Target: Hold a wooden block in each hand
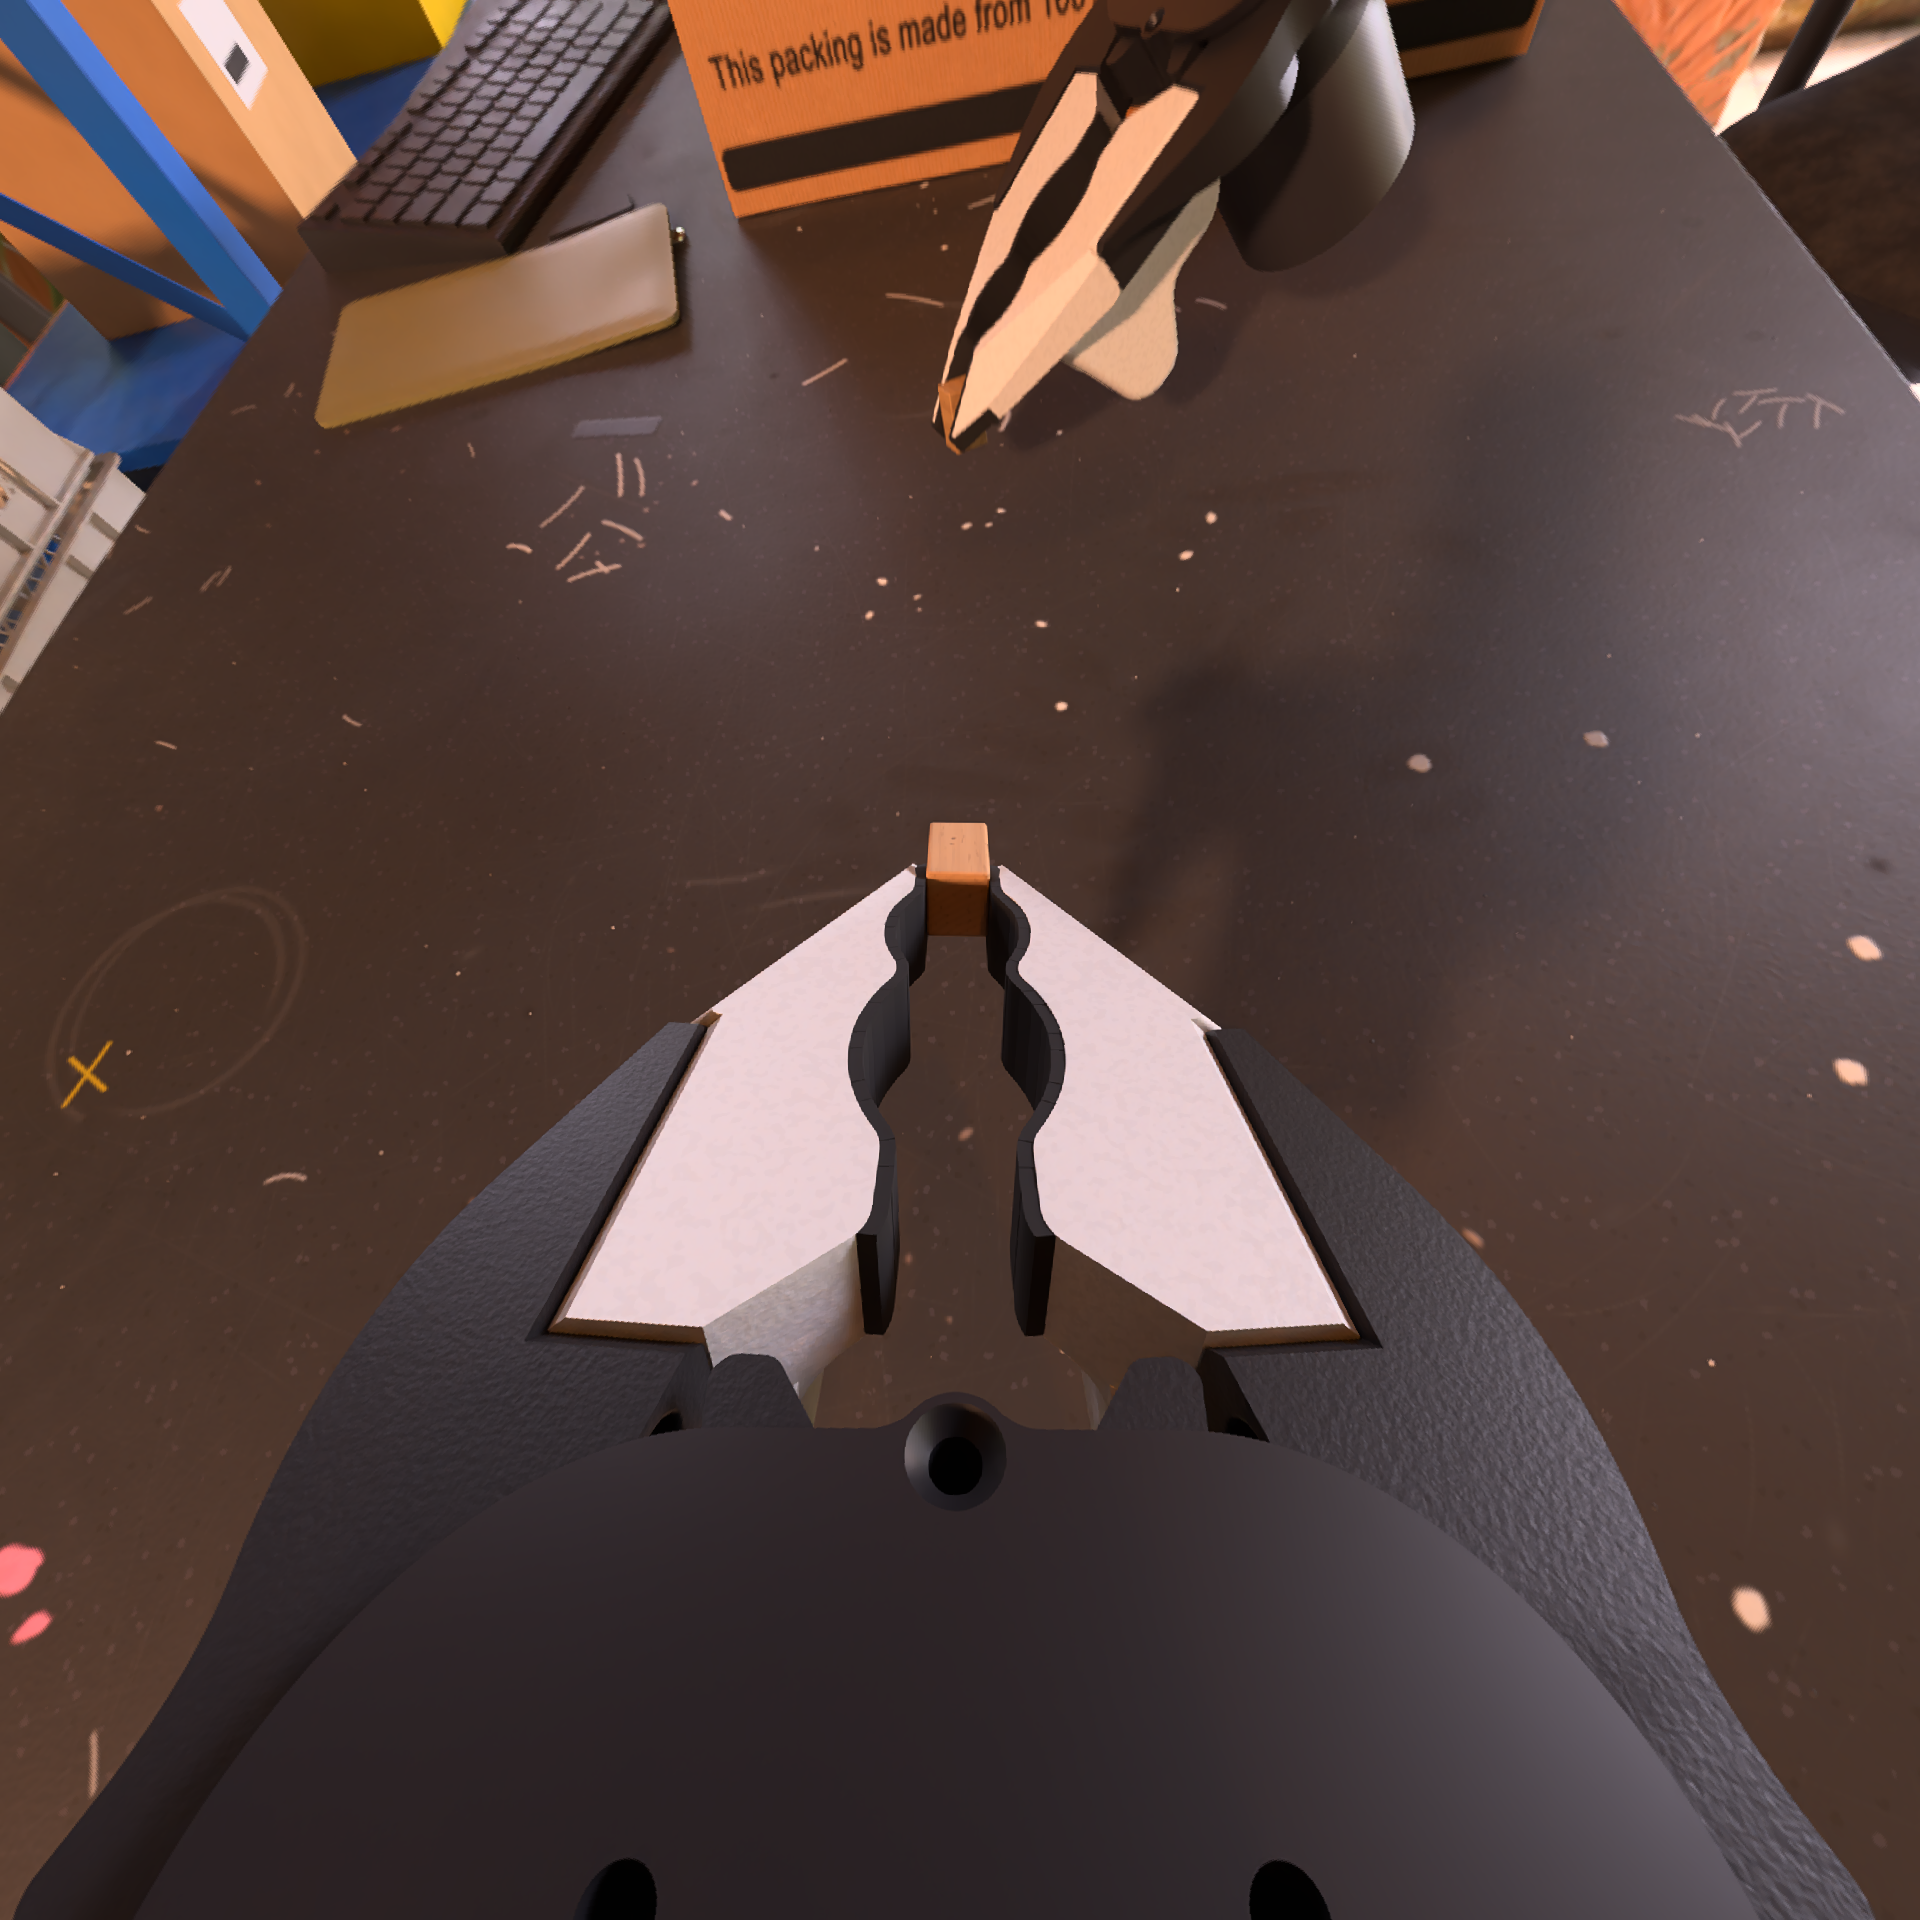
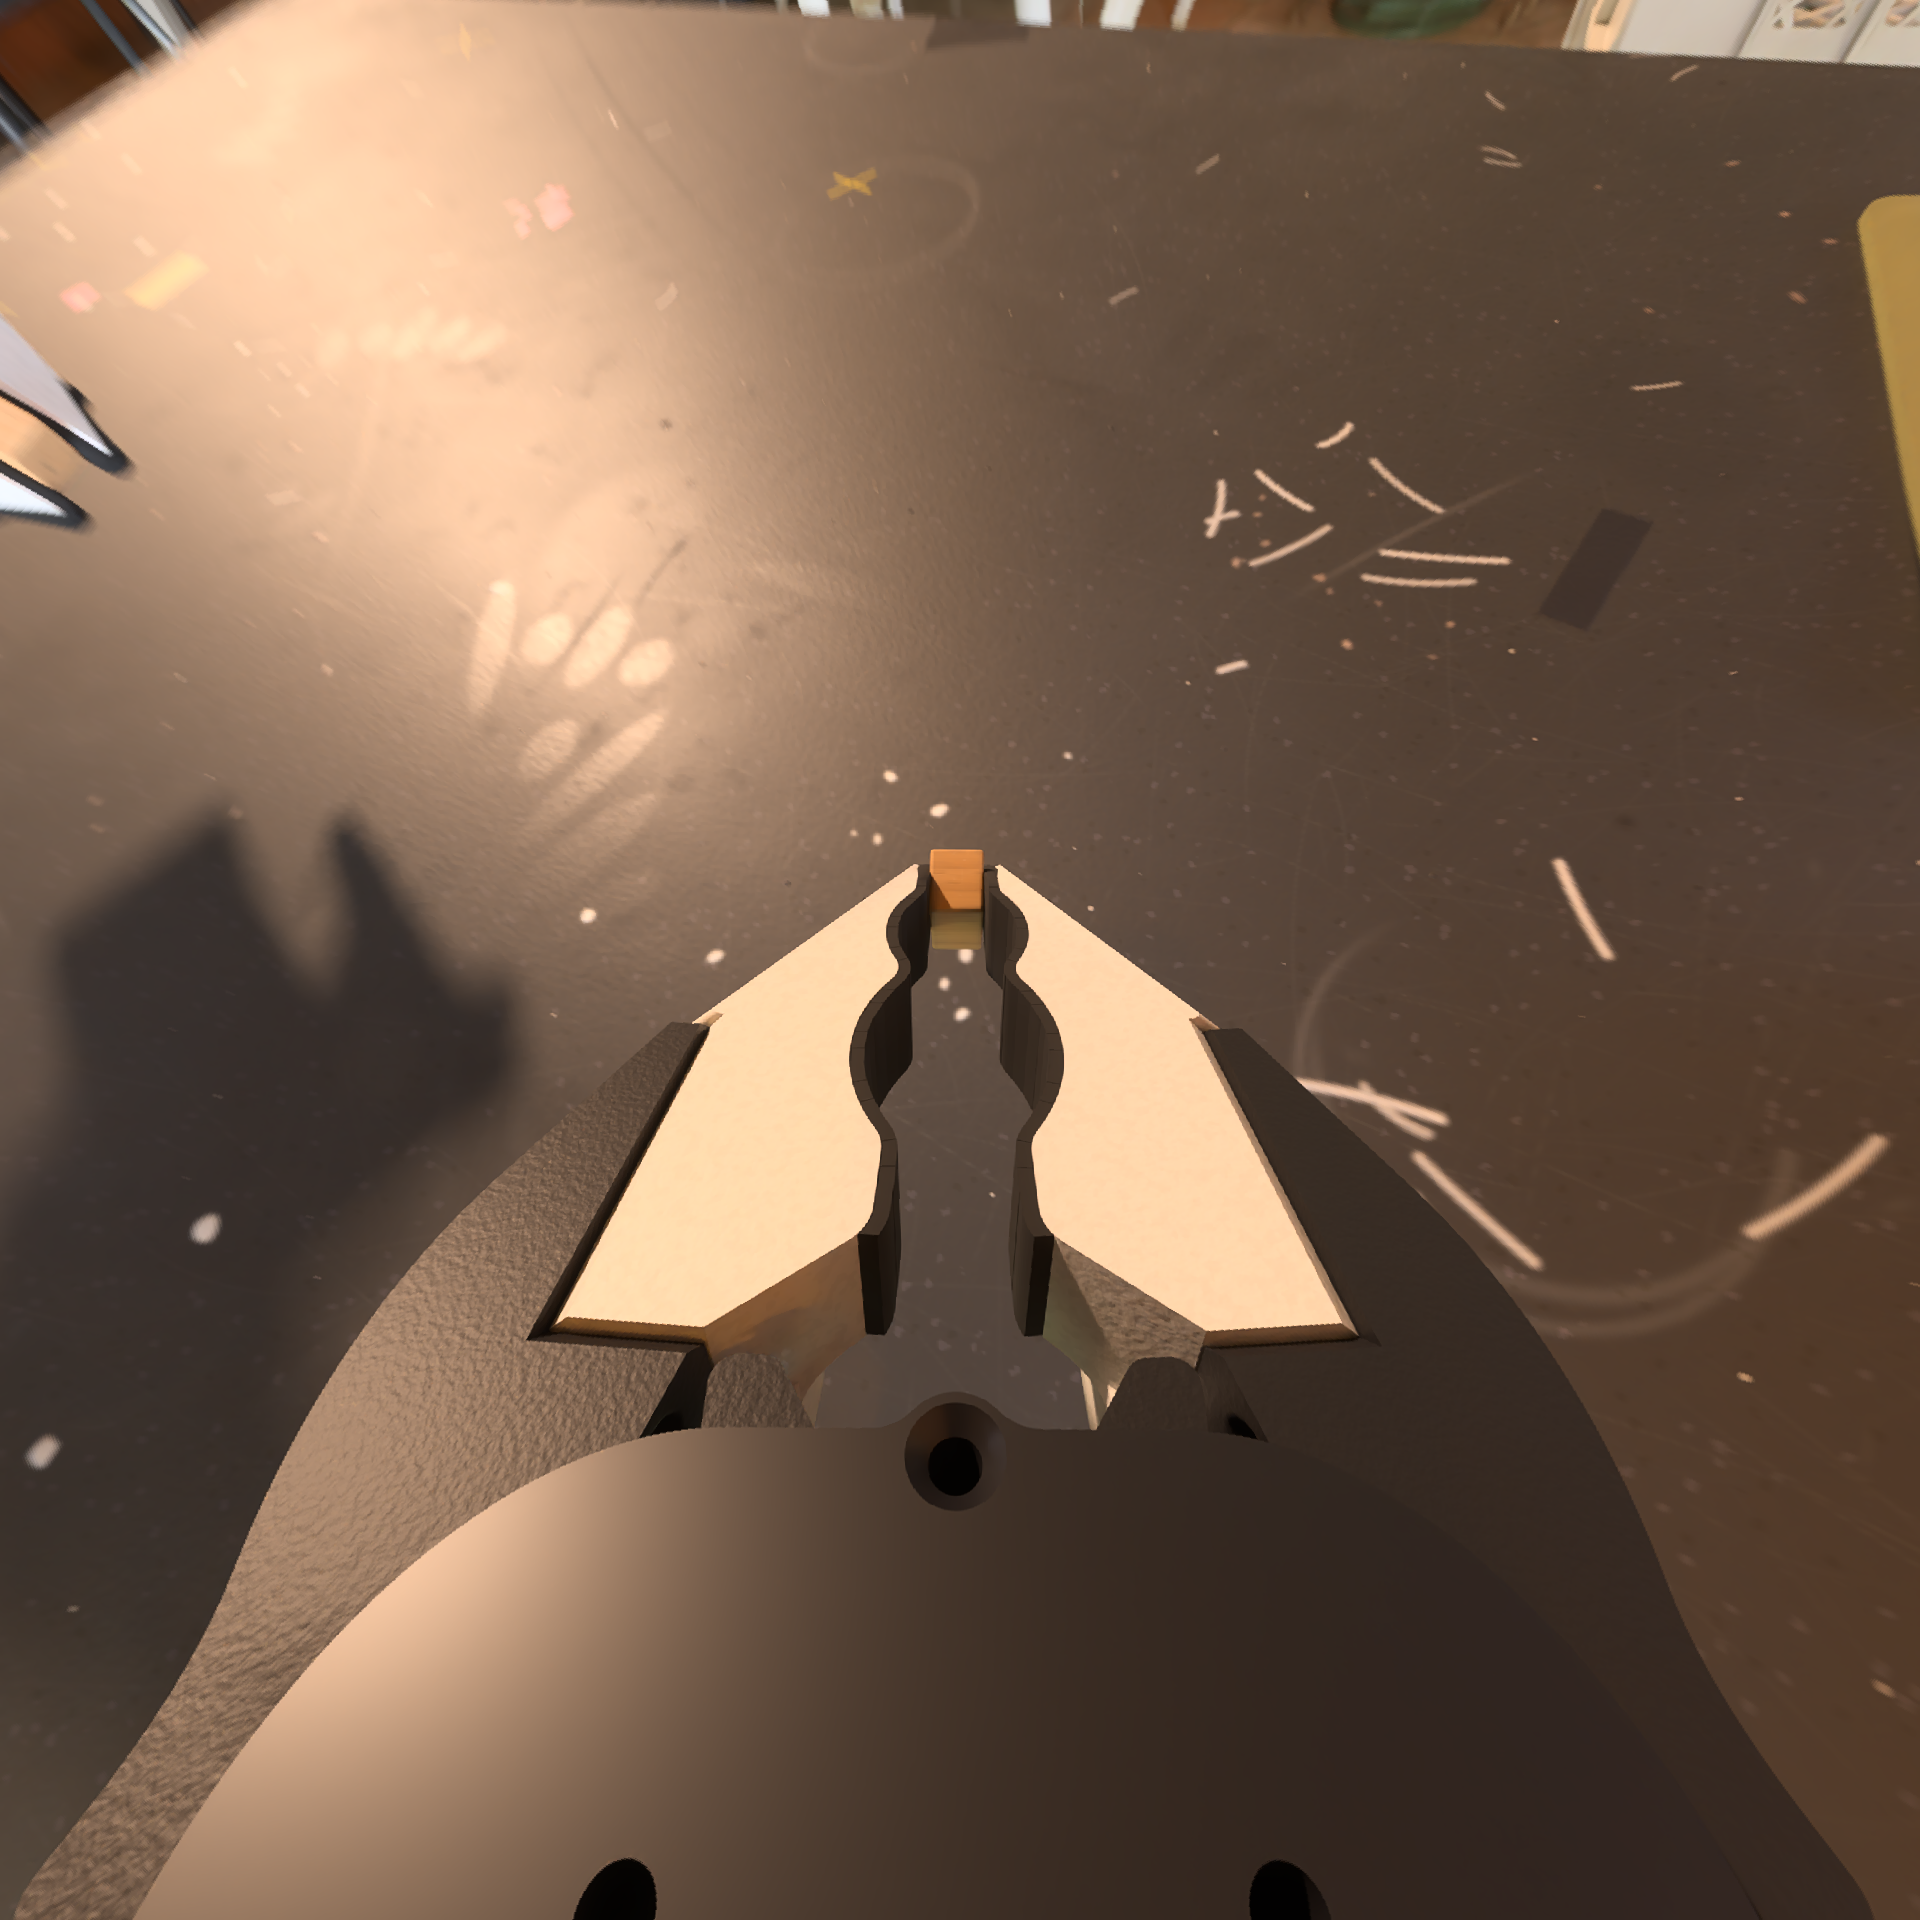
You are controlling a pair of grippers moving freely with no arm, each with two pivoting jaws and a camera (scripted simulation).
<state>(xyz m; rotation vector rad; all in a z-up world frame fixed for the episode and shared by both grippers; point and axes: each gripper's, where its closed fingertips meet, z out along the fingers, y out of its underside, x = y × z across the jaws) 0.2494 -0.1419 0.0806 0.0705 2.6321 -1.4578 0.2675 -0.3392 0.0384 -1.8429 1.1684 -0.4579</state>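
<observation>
My left gripper pinches a small wooden block between its fingertips at frame centre; my right gripper clamps a second wooden block the same way. In the left wrist view, that right gripper shows in the upper middle. Below both lies a dark matte table, scratched and paint-flecked. In the upper left sit a black keyboard and a tan pad, with a cardboard box at the top.
</observation>
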